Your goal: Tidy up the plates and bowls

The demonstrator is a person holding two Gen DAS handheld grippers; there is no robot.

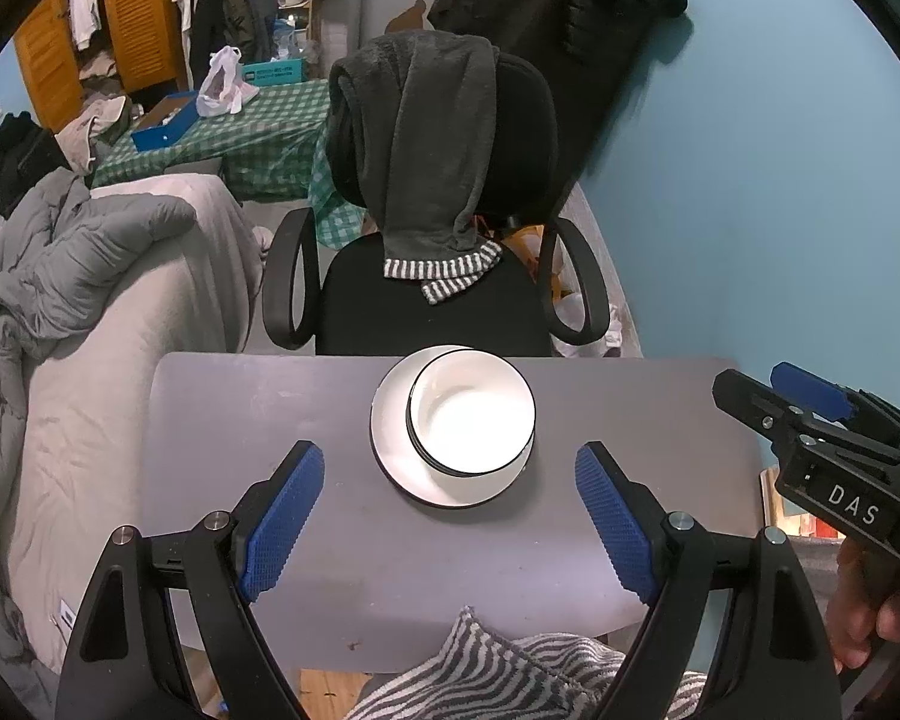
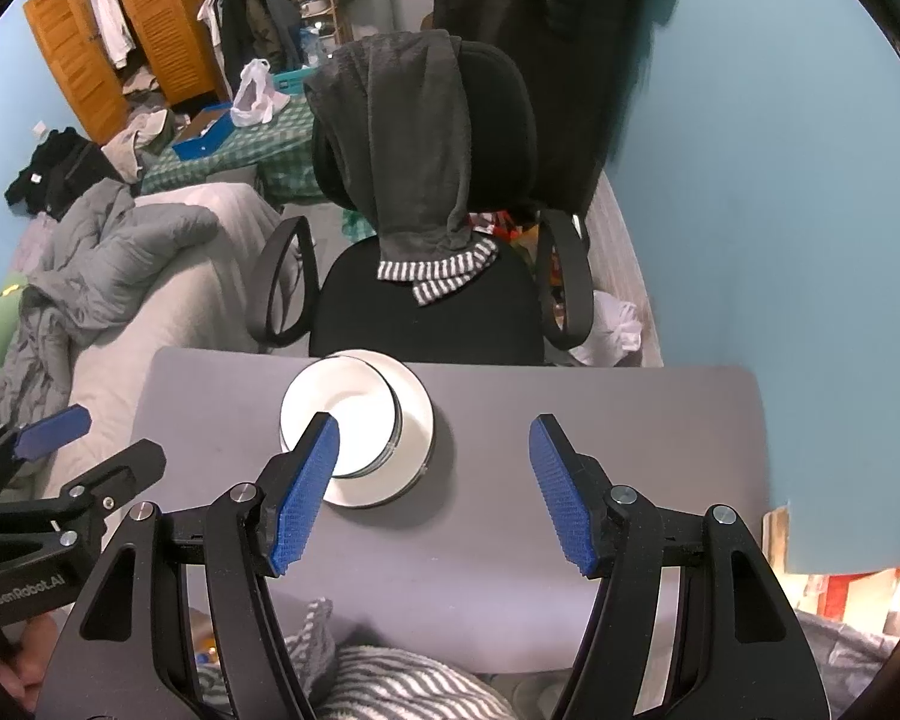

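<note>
The left claw hangs spread wide and empty above the near half of the bench. The right claw is likewise spread, holding nothing, its left pad overlapping the dishes in view only. Just beyond, at the far middle edge, a white bowl sits on a white plate. Both appear already stacked. To lift the bowl cleanly, straddle its rim, close squarely, and raise it straight. A chair stands behind.
</note>
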